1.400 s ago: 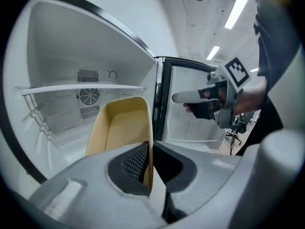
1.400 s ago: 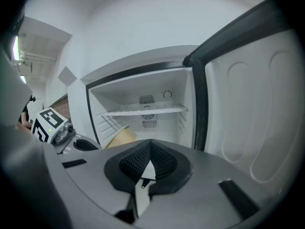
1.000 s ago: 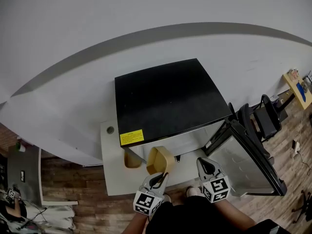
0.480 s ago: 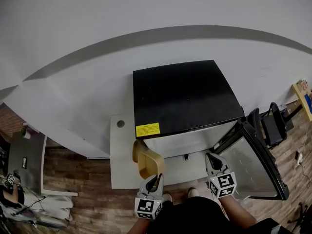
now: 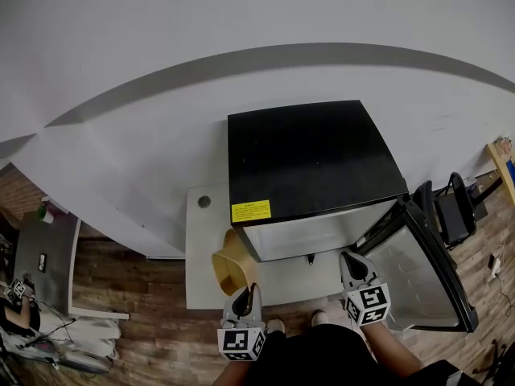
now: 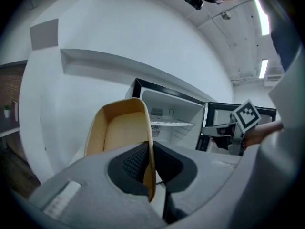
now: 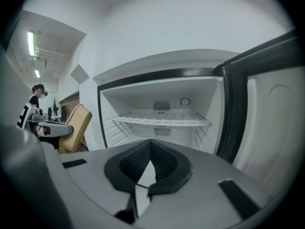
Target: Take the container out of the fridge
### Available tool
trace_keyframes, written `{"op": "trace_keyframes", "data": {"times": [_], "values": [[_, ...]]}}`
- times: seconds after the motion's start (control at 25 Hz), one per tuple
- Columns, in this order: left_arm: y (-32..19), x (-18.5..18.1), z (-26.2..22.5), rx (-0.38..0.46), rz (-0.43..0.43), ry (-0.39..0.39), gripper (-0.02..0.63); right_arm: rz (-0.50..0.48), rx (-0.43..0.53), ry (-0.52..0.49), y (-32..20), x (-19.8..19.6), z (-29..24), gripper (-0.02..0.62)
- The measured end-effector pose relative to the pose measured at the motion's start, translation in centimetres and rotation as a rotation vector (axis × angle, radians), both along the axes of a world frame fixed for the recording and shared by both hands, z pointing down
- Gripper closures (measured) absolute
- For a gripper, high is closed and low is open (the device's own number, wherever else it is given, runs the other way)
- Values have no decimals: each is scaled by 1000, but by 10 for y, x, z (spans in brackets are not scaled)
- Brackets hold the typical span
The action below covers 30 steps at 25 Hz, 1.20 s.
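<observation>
Standing on a white platform [image 5: 201, 248] over wood floor [image 5: 137, 296] by a pale wall [image 5: 161, 39], the fridge [image 5: 310, 155] is seen open. The container [image 5: 232, 268] is pinched by its wall in the left gripper [image 5: 245, 290], carried further left of the fridge than a second ago. The jaws of the right gripper [image 5: 352, 260] are pressed together, empty.

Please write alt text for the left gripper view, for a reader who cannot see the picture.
The left gripper is shut on the wall of an empty tan container, held in front of the open fridge. The right gripper shows at the right, beside the fridge door.
</observation>
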<state>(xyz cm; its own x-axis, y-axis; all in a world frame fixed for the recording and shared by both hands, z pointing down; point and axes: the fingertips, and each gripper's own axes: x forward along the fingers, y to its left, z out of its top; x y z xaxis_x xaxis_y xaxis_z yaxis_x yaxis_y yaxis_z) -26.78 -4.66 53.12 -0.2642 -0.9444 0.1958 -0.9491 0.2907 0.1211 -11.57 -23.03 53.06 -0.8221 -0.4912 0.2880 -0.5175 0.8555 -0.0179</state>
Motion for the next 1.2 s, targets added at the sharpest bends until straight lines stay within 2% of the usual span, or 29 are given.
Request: {"op": "trace_keyframes", "data": {"times": [0.48, 1.2], "values": [[-8, -30, -6, 13, -101, 4, 580, -18, 17, -8, 4, -6, -7, 600], [-9, -48, 3, -16, -145, -2, 580, -34, 17, -6, 4, -10, -7, 600]]}}
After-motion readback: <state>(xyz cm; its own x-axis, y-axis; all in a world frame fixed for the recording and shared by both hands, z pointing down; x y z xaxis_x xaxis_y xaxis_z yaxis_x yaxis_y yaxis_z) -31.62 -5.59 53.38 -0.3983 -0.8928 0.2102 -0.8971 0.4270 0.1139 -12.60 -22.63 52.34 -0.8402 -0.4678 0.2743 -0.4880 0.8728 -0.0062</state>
